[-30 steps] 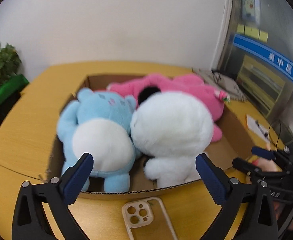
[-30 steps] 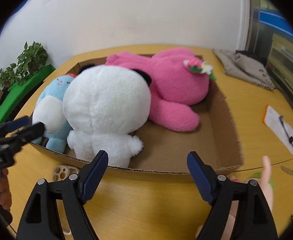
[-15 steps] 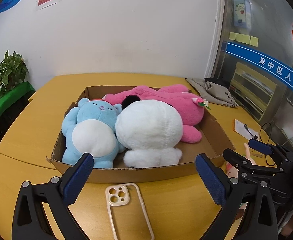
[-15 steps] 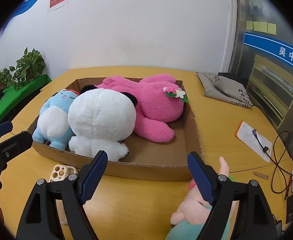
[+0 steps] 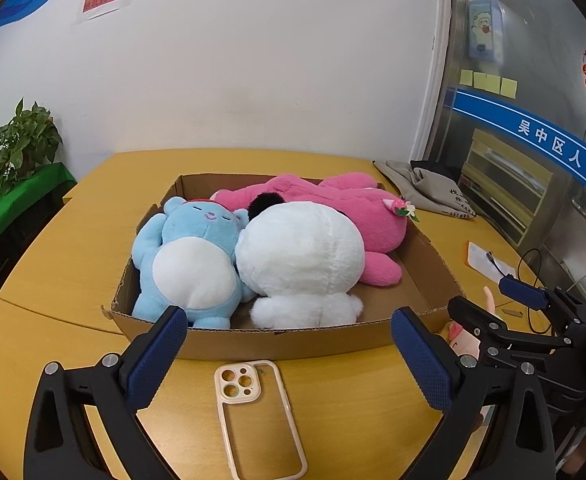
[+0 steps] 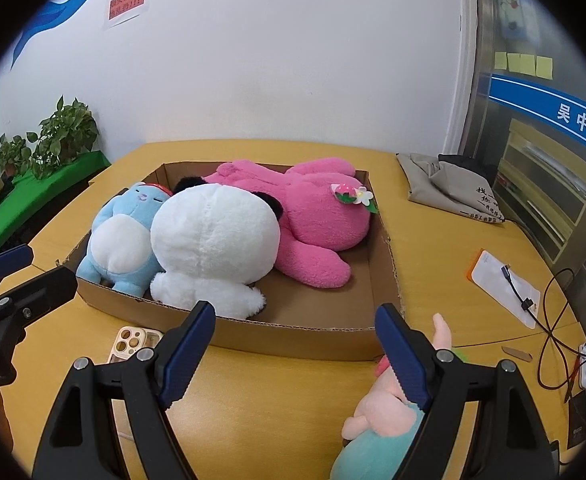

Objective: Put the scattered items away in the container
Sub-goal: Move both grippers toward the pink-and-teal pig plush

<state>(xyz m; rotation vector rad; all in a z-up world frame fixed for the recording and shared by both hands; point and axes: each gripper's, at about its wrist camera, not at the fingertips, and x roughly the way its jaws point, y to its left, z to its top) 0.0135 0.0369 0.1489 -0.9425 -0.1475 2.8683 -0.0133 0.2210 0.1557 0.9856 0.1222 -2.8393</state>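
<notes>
An open cardboard box on the yellow table holds a blue plush, a white plush with black ears and a pink plush. A cream phone case lies on the table in front of the box, below my left gripper, which is open and holds nothing. In the right wrist view my right gripper is open too, facing the box. A small pink and teal plush lies just behind its right finger, outside the box.
A grey cloth bag lies at the back right. A white pad with a cable and a power strip are at the right edge. Potted plants stand on a green ledge to the left. A white wall is behind the table.
Both grippers have drawn back and up from the box, so the whole box shows. The phone case and the small pink and teal plush have come into fuller view.
</notes>
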